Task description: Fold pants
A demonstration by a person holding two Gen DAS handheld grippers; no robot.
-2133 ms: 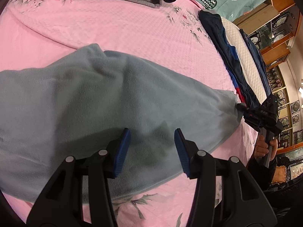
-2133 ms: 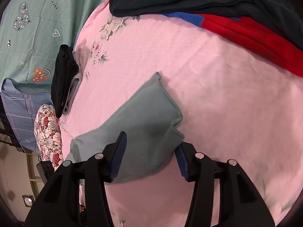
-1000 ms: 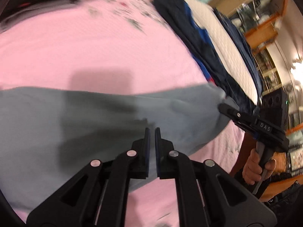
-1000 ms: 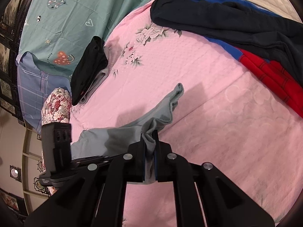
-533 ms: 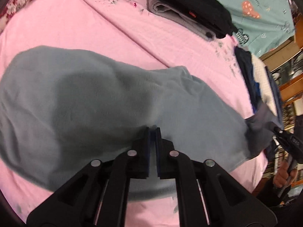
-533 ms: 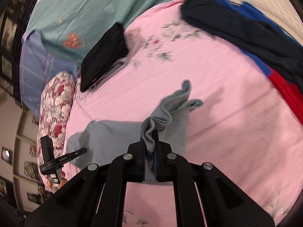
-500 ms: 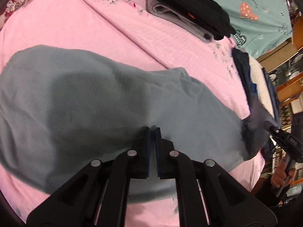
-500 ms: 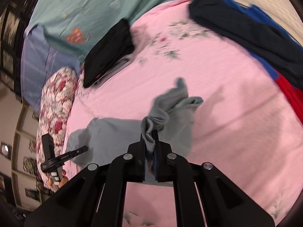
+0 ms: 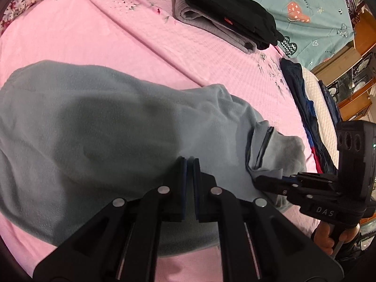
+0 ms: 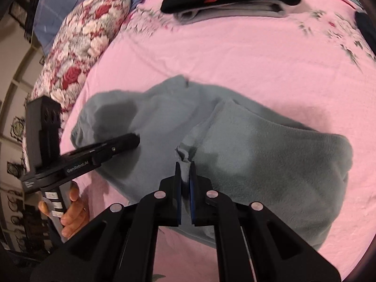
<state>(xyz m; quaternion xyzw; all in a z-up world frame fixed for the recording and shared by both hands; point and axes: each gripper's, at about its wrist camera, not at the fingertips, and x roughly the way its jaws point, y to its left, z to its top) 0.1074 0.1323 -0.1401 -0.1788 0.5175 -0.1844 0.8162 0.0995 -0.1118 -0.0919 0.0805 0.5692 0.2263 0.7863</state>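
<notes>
A: Where are the pants (image 9: 98, 127)?
B: We see them spread on the pink sheet (image 9: 141, 35), one end doubled over the rest.
A: Grippers?
B: L gripper (image 9: 189, 164) and R gripper (image 10: 184, 166) each pinch the cloth, fingers closed w/ fabric between.

Pants (image 9: 112, 122) lie on the bedspread (image 9: 70, 35), folded clothes (image 9: 225, 16) behind.

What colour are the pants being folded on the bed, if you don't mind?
Grey-blue, a plain fleece with no pattern; the pants show best in the left wrist view.
</notes>
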